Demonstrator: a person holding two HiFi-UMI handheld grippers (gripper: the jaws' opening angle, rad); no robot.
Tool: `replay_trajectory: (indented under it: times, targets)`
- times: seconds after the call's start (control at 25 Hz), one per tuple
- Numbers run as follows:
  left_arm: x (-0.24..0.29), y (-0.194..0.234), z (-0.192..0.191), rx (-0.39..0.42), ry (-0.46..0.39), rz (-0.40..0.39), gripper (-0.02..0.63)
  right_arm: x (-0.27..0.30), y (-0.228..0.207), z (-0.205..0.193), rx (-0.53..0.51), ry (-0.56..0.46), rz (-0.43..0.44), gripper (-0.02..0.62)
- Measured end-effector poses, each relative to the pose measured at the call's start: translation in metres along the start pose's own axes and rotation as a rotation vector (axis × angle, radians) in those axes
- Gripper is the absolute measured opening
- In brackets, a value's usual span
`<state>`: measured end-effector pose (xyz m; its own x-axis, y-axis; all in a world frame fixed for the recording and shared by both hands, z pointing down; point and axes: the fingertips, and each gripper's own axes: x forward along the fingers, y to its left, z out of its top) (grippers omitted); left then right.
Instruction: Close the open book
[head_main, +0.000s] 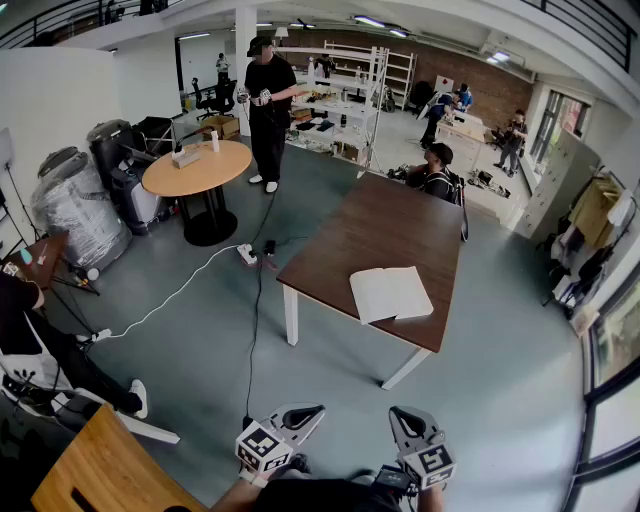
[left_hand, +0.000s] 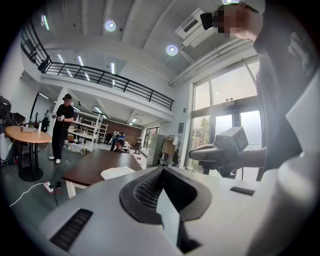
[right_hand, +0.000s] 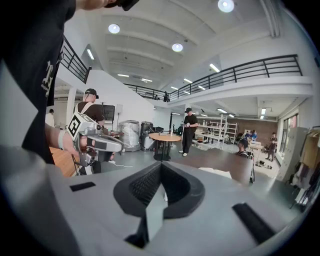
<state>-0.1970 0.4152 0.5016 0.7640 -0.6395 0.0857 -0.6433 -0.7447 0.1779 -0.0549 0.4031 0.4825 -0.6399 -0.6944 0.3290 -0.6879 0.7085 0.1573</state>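
Left claw (head_main: 303, 413) and right claw (head_main: 403, 416) both shut, empty, held low by the body, well apart from the book (head_main: 390, 293), which lies open and flat near the near end of the table (head_main: 370, 225). Book looks light and thin, pages likely floppy and easy to crease, so best hooked under one outer edge and folded over the spine. White pages, nothing on top.

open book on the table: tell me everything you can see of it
The open book lies flat and face up. Its pages look white, and any print is too small to make out. A centre fold splits it into two similar halves. It sits slightly askew near the end of the dark brown table closest to the camera. Only the tabletop touches it.
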Motion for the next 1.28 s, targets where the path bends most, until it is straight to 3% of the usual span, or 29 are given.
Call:
replay_trajectory:
  times: [0.68, 1.28]
  targets:
    - [0.013, 0.005, -0.018, -0.035, 0.029, -0.074, 0.008, -0.005, -0.008, -0.022, 0.04, 0.06, -0.095, -0.012]
    - [0.077, 0.01, -0.026, -0.007, 0.109, -0.143, 0.008, -0.001, -0.077, -0.057, 0.105, 0.066, -0.155, -0.012]
